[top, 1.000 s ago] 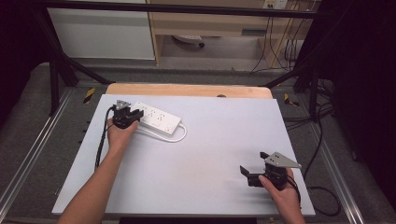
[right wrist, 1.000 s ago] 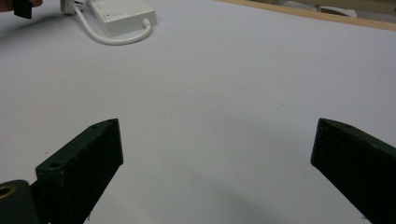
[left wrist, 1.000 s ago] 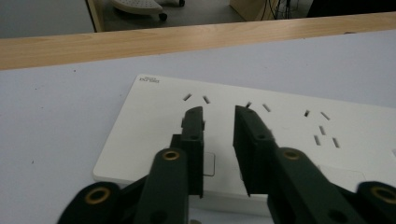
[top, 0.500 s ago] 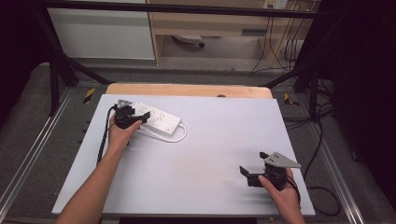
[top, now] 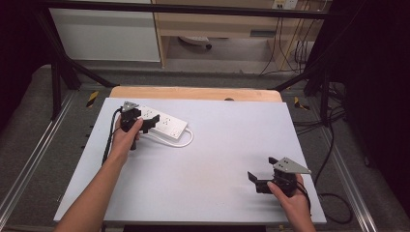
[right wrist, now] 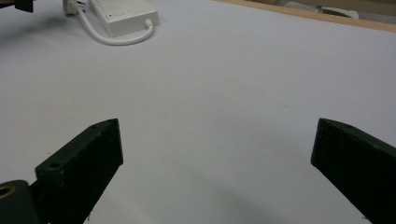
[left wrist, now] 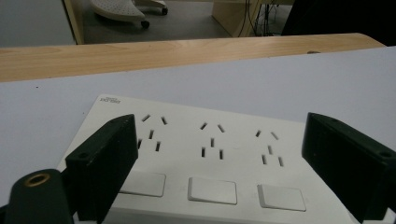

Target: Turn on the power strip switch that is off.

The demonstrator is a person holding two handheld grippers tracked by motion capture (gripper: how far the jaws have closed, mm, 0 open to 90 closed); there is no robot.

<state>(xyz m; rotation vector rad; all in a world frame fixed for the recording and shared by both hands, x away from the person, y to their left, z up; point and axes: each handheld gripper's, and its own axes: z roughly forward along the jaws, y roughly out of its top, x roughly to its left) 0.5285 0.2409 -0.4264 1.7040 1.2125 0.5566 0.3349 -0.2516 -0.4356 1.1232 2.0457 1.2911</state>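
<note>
Currently the power strip lies flat at the far left of the white table, its white cord looped just to its right. Left gripper hovers over the strip's left end; its jaws have just been opening and stand wide, pads touching nothing. My read: the strip is let go where it lies, so that part looks done; what is left I cannot tell.

Right gripper sits near right, well apart from the strip, jaws spread over bare table, nothing between them.

Left gripper view shows the strip's top: three socket groups with three rocker switches on the near side, detail too small in the high view. Right gripper view catches the strip's cord end at far left.
</note>
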